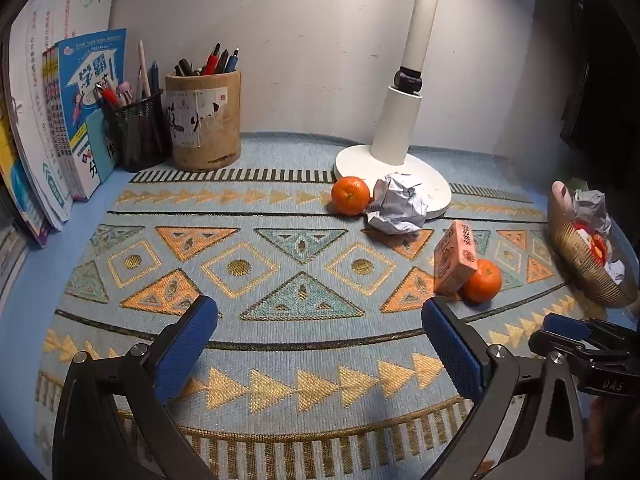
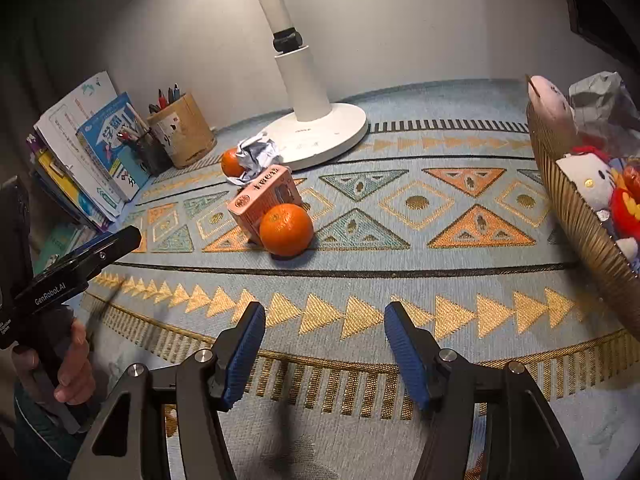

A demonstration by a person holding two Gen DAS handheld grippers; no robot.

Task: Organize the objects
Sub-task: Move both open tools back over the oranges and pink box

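both grippers, left gripper (image 1: pixel 320 344) and right gripper (image 2: pixel 325 346), tilt down over the mat (image 1: pixel 280 344), jaws apart, empty.

White lamp (image 1: pixel 394 168), two pen holders (image 1: pixel 204 120), books (image 1: pixel 60 120) — perhaps workbooks.

A blue tabletop (image 1: pixel 16 300) carries a patterned woven mat (image 1: pixel 280 320). On the mat stand a white lamp base (image 1: pixel 436 188), a bamboo pen holder (image 1: pixel 204 120) and a wicker basket (image 2: pixel 576 216). Two oranges (image 2: pixel 286 229), a pink box (image 2: pixel 264 200) touching the nearer one, and a crumpled paper ball (image 1: pixel 398 204) lie between. A black mesh pen cup (image 1: pixel 138 132) and books (image 1: pixel 76 120) sit at the left edge.
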